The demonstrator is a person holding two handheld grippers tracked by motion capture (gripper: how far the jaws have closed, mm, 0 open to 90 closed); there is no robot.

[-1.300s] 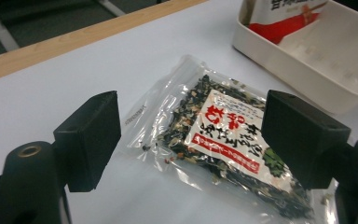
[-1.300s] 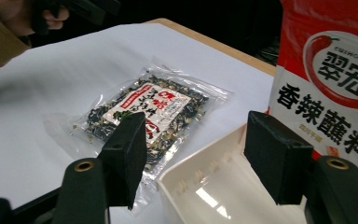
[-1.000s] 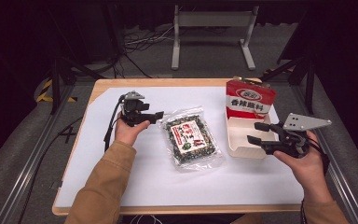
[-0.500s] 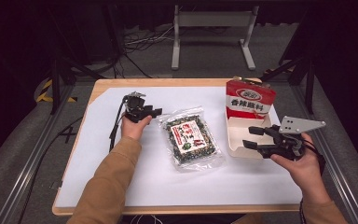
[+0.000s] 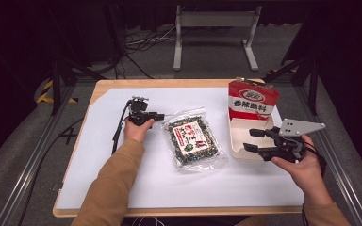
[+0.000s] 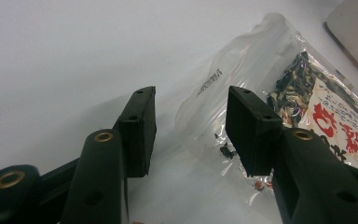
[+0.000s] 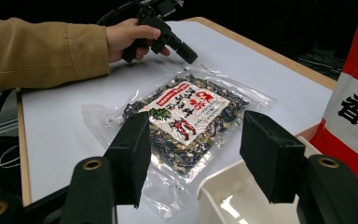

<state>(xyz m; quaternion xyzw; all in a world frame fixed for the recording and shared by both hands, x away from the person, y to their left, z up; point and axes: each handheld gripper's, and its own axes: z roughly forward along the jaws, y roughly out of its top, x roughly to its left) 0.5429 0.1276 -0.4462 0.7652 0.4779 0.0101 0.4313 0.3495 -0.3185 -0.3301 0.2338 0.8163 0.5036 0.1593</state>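
A clear bag of dark dried bits with a red-and-white label (image 5: 193, 139) lies flat mid-table. My left gripper (image 5: 159, 116) points at its top-left corner. Its jaws have just been closing and stand half apart, open (image 6: 191, 126). The bag's clear edge (image 6: 214, 84) lies in line between them, untouched by the pads. From the right gripper view that gripper (image 7: 186, 53) hovers just over the bag's (image 7: 186, 116) far corner. My right gripper (image 5: 250, 140) is open with nothing in it (image 7: 196, 158). It hangs at the near-left corner of a white carton (image 5: 245, 125) with an upright red flap (image 5: 253, 101).
A white sheet (image 5: 122, 179) covers the wooden table, with bare room in front of the bag and at the left. The left gripper's cable (image 5: 119, 132) trails along the table. A metal stand (image 5: 214, 23) and floor cables lie beyond the far edge.
My left gripper has come down and toward the bag's corner, and its jaws have narrowed. The right hand has hardly moved.
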